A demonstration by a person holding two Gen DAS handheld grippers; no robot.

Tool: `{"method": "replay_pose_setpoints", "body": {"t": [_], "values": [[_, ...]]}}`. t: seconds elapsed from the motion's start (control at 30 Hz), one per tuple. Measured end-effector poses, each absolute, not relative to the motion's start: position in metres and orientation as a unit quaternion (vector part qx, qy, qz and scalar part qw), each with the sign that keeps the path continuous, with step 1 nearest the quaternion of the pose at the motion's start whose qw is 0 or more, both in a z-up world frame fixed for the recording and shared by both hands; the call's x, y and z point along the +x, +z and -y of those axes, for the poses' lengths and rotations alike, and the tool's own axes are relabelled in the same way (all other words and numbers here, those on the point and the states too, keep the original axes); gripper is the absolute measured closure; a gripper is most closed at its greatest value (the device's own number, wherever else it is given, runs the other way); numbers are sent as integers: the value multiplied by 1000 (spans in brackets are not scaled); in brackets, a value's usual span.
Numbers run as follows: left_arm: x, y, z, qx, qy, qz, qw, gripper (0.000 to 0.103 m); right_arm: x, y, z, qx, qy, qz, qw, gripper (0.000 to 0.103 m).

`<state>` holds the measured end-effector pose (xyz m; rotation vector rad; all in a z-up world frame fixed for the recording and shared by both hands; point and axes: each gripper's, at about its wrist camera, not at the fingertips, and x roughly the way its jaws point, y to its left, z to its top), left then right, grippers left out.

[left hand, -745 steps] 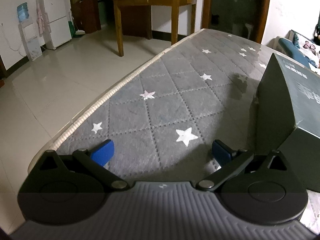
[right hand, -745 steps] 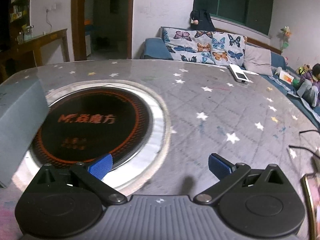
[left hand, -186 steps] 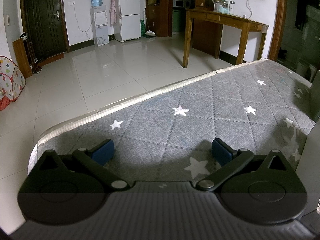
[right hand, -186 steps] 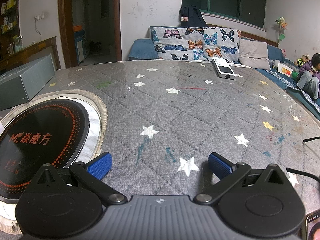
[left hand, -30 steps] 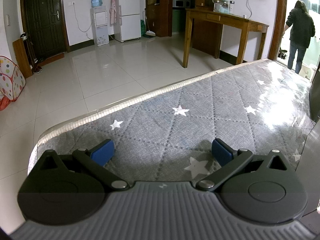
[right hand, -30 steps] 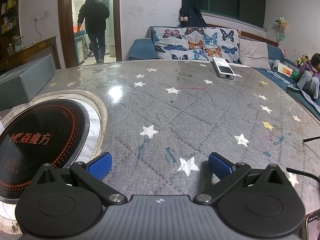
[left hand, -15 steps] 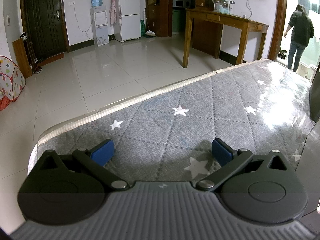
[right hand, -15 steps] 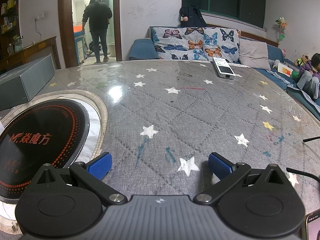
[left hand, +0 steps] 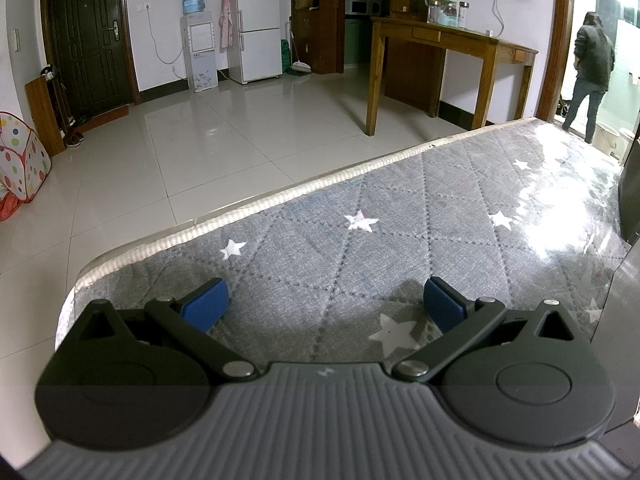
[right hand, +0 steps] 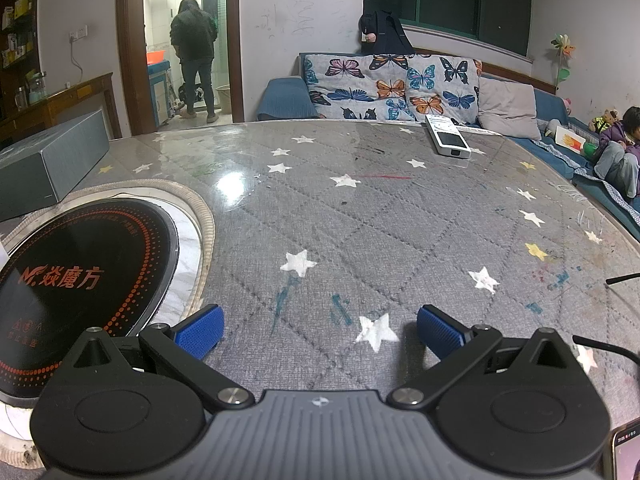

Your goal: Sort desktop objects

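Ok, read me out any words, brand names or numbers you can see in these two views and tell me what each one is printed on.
"焱魔方", with a stylised logo mark before it: orange print on the black round cooktop set into the table.
Small orange print and warning symbols low on the cooktop: too small to read.
White remote: markings too small to read.
Fridge stickers: blurred.
Grey box: no readable print.

A phone (right hand: 626,454) and grey box (left hand: 624,332) are cut off by frame edges.
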<state>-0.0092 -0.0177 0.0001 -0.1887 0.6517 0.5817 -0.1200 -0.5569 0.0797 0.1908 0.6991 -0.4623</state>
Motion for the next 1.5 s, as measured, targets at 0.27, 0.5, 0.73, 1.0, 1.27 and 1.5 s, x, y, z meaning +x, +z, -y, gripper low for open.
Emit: {"method": "replay_pose_setpoints", "body": {"t": [0.27, 0.5, 0.73, 1.0, 1.27, 1.5], "values": [[-9, 0, 17, -91, 281, -315, 902, 0, -120, 80, 557, 92, -224, -339, 909, 0], [-9, 0, 17, -91, 281, -315, 902, 0, -120, 80, 557, 92, -224, -339, 909, 0], [-9, -1, 17, -91, 281, -315, 902, 0, -120, 80, 556, 94, -227, -339, 908, 0], [-11, 0, 15, -79, 250, -321, 910, 0, -127, 83, 536, 102, -235, -340, 905, 0], [-18, -1, 15, -53, 189, -334, 922, 0, -137, 87, 507, 107, -231, -342, 904, 0], [-26, 0, 5, -46, 159, -351, 922, 0, -149, 92, 472, 113, -212, -344, 908, 0]]}}
